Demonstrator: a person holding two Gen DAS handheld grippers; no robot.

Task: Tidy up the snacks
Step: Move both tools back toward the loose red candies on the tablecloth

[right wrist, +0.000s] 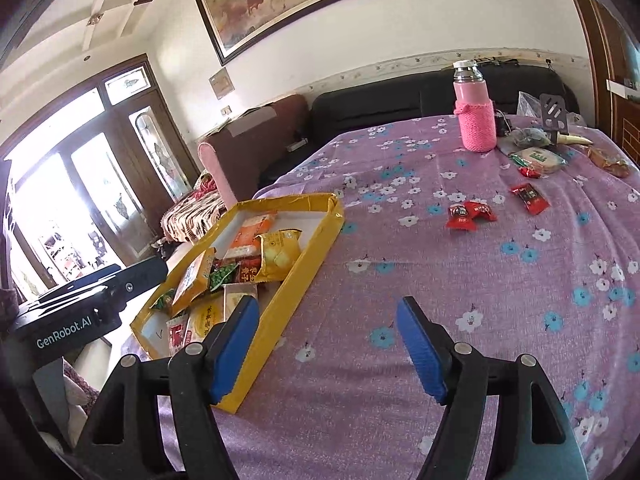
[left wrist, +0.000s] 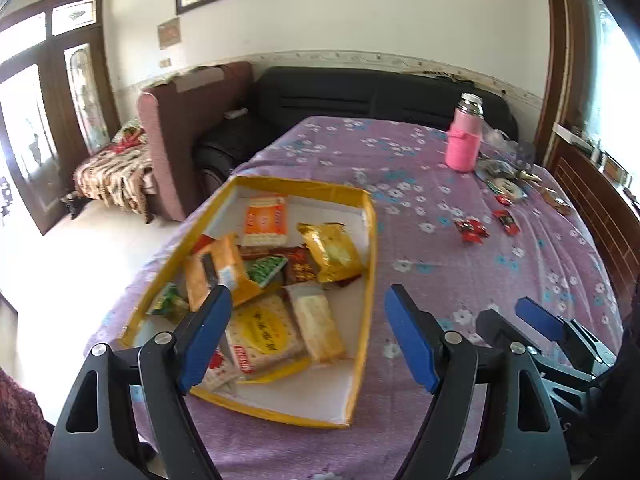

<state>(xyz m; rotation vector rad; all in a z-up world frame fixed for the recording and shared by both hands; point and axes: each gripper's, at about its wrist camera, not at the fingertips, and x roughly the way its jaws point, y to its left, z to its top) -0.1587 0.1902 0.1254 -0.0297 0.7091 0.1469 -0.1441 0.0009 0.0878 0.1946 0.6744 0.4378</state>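
Note:
A shallow yellow-rimmed box [left wrist: 370, 248] [right wrist: 316, 240] lies on the purple flowered tablecloth, holding several snack packets: an orange one [left wrist: 266, 220], a gold one [left wrist: 332, 252] [right wrist: 278, 256], cracker packs [left wrist: 262, 332]. My left gripper [left wrist: 308, 296] hangs open over the box's near half, nothing between its blue pads. My right gripper [right wrist: 326, 308] stands open above bare cloth just right of the box, holding nothing; it shows in the left wrist view too [left wrist: 536, 316]. Loose red candies [right wrist: 470, 214] [left wrist: 472, 230] and another red packet [right wrist: 528, 197] lie farther right.
A pink-sleeved bottle [right wrist: 476, 120] [left wrist: 464, 144] stands at the far side of the table, with wrapped snacks and clutter [right wrist: 538, 158] beside it. A black sofa [left wrist: 360, 96] and a brown armchair [left wrist: 180, 128] sit beyond the table. Wooden furniture borders the right edge.

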